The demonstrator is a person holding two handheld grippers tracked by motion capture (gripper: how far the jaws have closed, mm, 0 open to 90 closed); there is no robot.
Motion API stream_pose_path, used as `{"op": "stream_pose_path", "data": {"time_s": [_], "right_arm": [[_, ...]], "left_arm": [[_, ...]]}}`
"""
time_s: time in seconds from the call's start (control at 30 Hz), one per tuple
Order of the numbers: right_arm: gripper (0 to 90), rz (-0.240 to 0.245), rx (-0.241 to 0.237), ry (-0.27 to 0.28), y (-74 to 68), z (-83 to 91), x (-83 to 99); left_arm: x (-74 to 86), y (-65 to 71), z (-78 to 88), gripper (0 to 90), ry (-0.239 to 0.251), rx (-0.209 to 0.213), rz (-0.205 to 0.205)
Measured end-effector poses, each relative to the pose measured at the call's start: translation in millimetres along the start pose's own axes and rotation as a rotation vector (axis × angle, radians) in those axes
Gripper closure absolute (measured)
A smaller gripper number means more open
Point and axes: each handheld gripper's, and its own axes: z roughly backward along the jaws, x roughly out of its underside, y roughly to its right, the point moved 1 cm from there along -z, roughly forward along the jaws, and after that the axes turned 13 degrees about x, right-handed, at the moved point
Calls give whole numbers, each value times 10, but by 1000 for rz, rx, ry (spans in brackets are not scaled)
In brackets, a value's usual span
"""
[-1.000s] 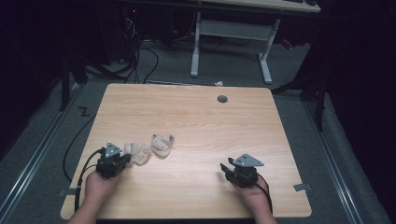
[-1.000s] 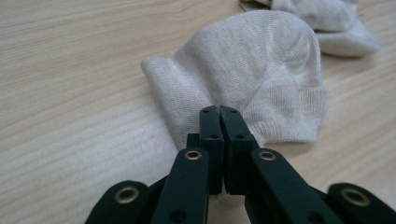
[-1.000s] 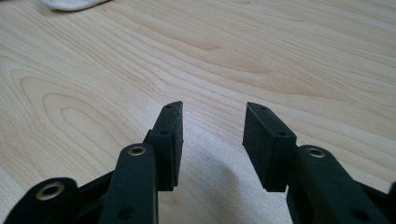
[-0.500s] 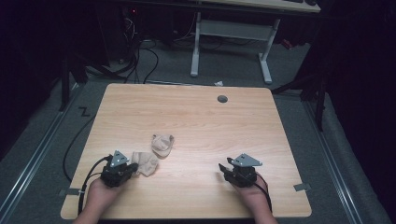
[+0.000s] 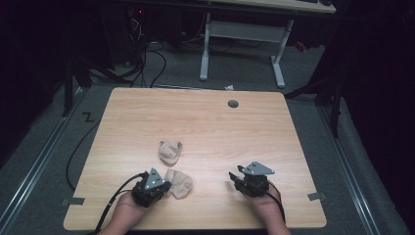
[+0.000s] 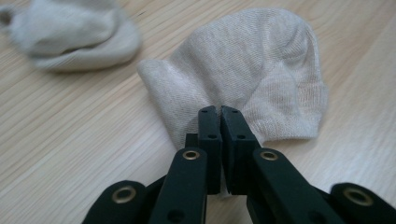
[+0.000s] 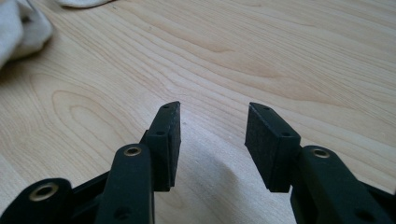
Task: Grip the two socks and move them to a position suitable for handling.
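Left gripper point(image 6: 219, 112) pinching near sock point(image 6: 261, 70) — right gripper point(image 7: 212, 123) agape, empty

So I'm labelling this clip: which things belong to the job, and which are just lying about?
In the job:
- held sock, pinched by the left gripper
- second sock
- right gripper, open

Lying about:
- grey disc on the table

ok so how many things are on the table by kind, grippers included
beige socks: 2 (one pinched by the left gripper, sock at; one loose farther up the table)
handheld grippers: 2 (left, and right gripper with fingers apart over bare wood)
grey round cap in the tabletop: 1
total: 5
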Motion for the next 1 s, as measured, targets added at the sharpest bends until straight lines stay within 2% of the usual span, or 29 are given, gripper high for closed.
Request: {"op": "stream_pose_path", "data": {"time_s": [0.07, 0.1, 0.13, 0.17, 0.2, 0.3, 0.4, 0.43, 0.47, 0.5, 0.57, 0.6, 0.63, 0.77, 0.8, 0.83, 0.97, 1.0], "right_arm": [[560, 6, -4, 2, -17, 2, -8], [565, 9, -10, 3, -30, 3, -13], [568, 12, -13, 3, -39, 2, -15], [574, 17, -18, 3, -56, -2, -16], [582, 19, -19, 0, -68, -4, -18], [592, 33, -33, -1, -119, -18, -31], [608, 37, -44, -2, -157, -22, -40], [708, 51, -60, -8, -216, -34, -59], [708, 51, -60, -8, -216, -34, -59], [855, 45, -77, -19, -253, -37, -102], [900, 28, -101, -11, -296, -42, -169], [900, 28, -101, -11, -296, -42, -169], [900, 44, -126, -6, -401, -75, -247], [899, 111, -150, -20, -615, -149, -308], [899, 111, -150, -20, -615, -149, -308], [899, 153, -155, -31, -698, -172, -314], [899, 173, -165, -44, -746, -183, -289], [898, 174, -187, -44, -767, -159, -268]], "left_arm": [[-65, 62, -81, 862, 3, 15, -16], [-80, 121, -131, 855, 42, 35, 40], [-80, 121, -131, 845, 42, 35, 40], [-133, 121, -161, 822, 18, 28, -2], [-158, 126, -167, 801, 14, 12, -23], [-198, 153, -86, 736, 60, -1, -32], [-206, 168, 44, 726, 97, 4, -29], [-175, 184, 136, 773, 85, 5, -40], [-175, 184, 136, 798, 85, 5, -40], [-126, 197, 164, 827, 44, 28, -35], [-64, 241, 109, 848, -37, 51, -46], [-64, 241, 109, 851, -37, 51, -46], [-32, 280, 28, 851, -109, 33, -79], [-42, 271, -7, 838, -94, 45, -57], [-42, 263, -13, 838, -91, 39, -58], [-48, 242, -23, 829, -82, 34, -46], [-72, 193, -44, 818, -65, 18, -32], [-93, 165, -57, 814, -50, 11, -26]]}}
